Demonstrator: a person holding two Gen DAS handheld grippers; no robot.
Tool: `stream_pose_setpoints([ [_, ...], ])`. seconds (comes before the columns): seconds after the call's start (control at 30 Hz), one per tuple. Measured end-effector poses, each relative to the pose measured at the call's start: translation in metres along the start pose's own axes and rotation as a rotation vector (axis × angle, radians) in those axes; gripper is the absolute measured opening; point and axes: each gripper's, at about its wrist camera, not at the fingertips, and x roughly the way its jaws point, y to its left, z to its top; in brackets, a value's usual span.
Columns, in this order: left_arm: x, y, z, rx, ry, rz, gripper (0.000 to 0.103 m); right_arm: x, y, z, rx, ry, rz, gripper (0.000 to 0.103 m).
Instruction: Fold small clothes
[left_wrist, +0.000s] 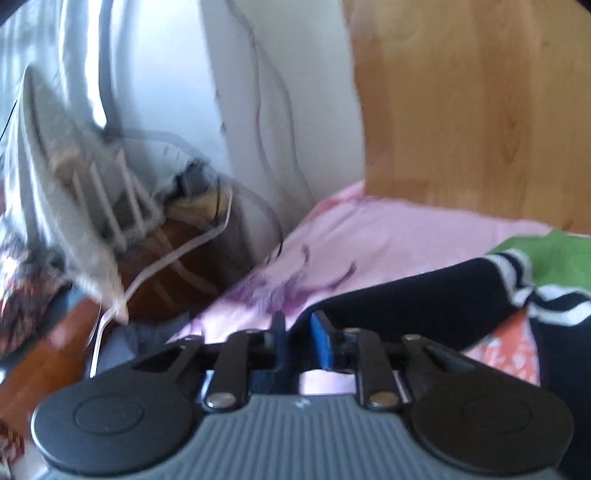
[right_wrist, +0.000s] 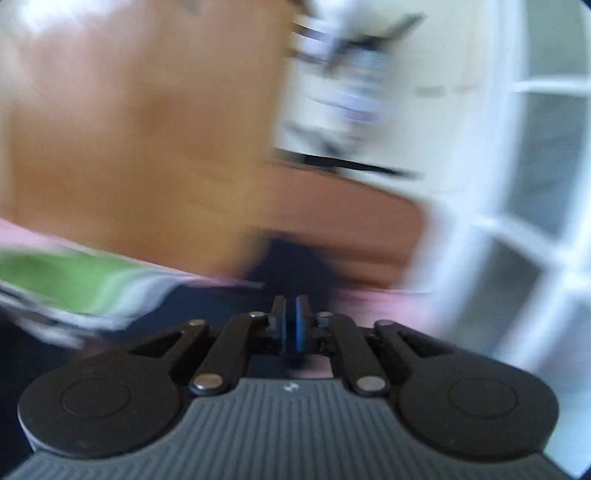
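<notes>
1. The navy garment (left_wrist: 406, 291), with white stripes and a green panel (left_wrist: 546, 254), is seen in the left wrist view lying on a pink floral bedsheet (left_wrist: 332, 236). Its dark edge is drawn in between the narrowly parted blue pads of the left hand-held gripper (left_wrist: 298, 332), which appears to be clamped on that edge. The long axis seems to run from the jaws up and rightward toward the green end.
2. In the right wrist view, heavily blurred, the same navy garment (right_wrist: 207, 299) is seen low on the left, its green panel (right_wrist: 55, 273) pointing left. The right hand-held gripper (right_wrist: 291, 321) is nearly closed; dark cloth appears pinched, though this cannot be confirmed.
3. No finished fold is visible; the task is judged early, with folding still left.
</notes>
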Motion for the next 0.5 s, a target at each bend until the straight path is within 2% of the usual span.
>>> stream_pose_setpoints([
  [0.03, -0.004, 0.001, -0.009, 0.001, 0.012, -0.046, 0.018, 0.004, -0.006, -0.01, 0.04, 0.053, 0.026, 0.02],
  [0.1, -0.016, 0.003, -0.023, 0.006, 0.042, -0.153, 0.023, -0.007, -0.019, -0.033, 0.198, 0.105, 0.283, 0.02],
  [0.13, -0.026, 0.005, -0.031, 0.002, 0.067, -0.248, 0.028, -0.014, -0.021, -0.044, 0.265, 0.134, 0.397, 0.022],
  [0.2, -0.041, 0.006, -0.047, -0.003, 0.121, -0.44, 0.059, -0.027, -0.01, -0.066, 0.354, 0.201, 0.618, 0.032],
  [0.23, -0.049, 0.005, -0.057, 0.002, 0.144, -0.523, 0.061, -0.033, 0.0, -0.077, 0.378, 0.236, 0.731, 0.042],
  [0.3, -0.059, -0.001, -0.076, 0.032, 0.192, -0.624, 0.064, -0.045, 0.022, -0.097, 0.387, 0.279, 0.923, 0.05],
  [0.33, -0.063, -0.004, -0.086, 0.044, 0.219, -0.656, 0.066, -0.054, 0.034, -0.104, 0.368, 0.288, 1.0, 0.052],
  [0.4, -0.06, -0.005, -0.104, 0.037, 0.281, -0.704, 0.077, -0.071, 0.056, -0.114, 0.315, 0.279, 1.094, 0.058],
  [0.43, -0.062, -0.005, -0.111, 0.018, 0.283, -0.715, 0.078, -0.078, 0.065, -0.12, 0.29, 0.274, 1.127, 0.065],
  [0.47, -0.066, -0.003, -0.114, -0.001, 0.278, -0.729, 0.078, -0.083, 0.074, -0.123, 0.27, 0.271, 1.157, 0.068],
  [0.5, -0.067, -0.002, -0.116, -0.024, 0.29, -0.764, 0.071, -0.087, 0.082, -0.125, 0.26, 0.268, 1.192, 0.068],
])
